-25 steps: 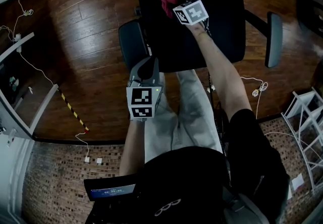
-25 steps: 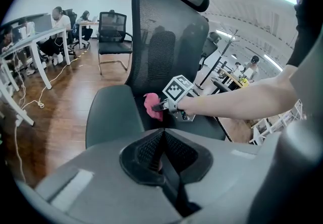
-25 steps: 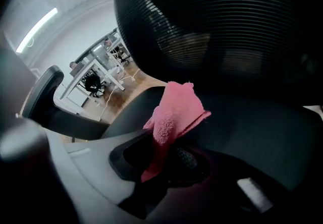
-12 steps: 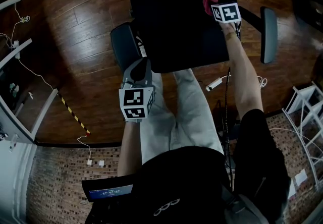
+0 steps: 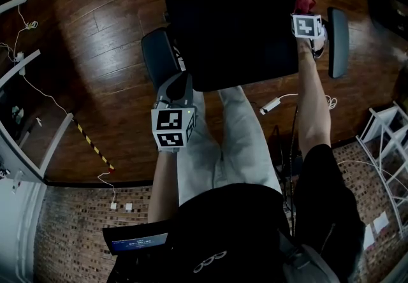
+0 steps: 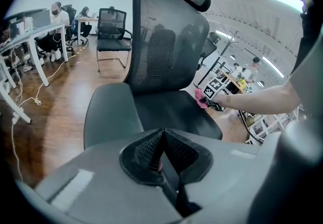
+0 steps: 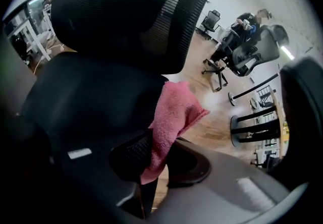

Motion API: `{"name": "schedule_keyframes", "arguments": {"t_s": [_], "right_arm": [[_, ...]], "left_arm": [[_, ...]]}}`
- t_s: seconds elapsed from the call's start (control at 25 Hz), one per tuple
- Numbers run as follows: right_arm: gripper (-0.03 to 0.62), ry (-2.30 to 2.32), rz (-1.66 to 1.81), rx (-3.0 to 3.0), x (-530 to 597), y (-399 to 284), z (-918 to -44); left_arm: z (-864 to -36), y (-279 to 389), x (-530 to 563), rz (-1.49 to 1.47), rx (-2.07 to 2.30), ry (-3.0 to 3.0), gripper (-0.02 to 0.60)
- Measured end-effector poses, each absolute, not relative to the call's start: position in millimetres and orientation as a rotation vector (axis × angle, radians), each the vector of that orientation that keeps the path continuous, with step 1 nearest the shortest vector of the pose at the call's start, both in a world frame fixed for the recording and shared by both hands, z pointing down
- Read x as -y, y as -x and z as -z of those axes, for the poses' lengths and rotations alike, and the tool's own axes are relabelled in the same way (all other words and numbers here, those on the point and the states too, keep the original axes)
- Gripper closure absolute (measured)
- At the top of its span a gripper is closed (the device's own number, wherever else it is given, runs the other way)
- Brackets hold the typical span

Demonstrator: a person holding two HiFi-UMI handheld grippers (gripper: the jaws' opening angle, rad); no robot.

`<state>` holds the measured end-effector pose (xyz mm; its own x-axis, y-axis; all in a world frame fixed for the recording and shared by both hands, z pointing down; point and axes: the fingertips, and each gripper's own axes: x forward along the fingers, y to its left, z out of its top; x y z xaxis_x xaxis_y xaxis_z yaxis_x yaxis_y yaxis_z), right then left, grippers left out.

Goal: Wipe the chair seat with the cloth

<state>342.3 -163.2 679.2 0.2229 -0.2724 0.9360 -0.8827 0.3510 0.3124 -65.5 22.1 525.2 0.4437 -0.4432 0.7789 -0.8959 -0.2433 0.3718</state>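
Observation:
The black chair seat fills the top middle of the head view. A pink cloth is at the seat's right rim, close to the backrest, and my right gripper is shut on it. In the right gripper view the cloth hangs pinched between the jaws, over the seat's edge and the wood floor. My left gripper hovers near the seat's front left corner, beside the left armrest, shut with nothing in it. From the left gripper view the seat and the distant cloth show.
The right armrest stands just right of the cloth. The mesh backrest rises behind the seat. Cables lie on the wood floor under the chair's front. A white rack stands at the right, and desks with seated people are far left.
My right gripper swept the cloth across the back of the seat from its left side to its right rim. The left gripper has barely moved.

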Motion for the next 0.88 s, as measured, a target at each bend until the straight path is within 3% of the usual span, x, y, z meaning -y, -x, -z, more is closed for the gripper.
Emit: {"name": "schedule_keyframes", "arguments": {"t_s": [0.24,0.88], "right_arm": [[0.530,-1.126,-0.662,1.341,141,-305,-709],[0.531,-0.729,-0.739,1.807,79,-26,-721]], "left_arm": [[-524,64,-21,-0.679,1.139,-1.876,0.588],[-520,61,-19,-0.660,1.147,-1.915,0.588]]}}
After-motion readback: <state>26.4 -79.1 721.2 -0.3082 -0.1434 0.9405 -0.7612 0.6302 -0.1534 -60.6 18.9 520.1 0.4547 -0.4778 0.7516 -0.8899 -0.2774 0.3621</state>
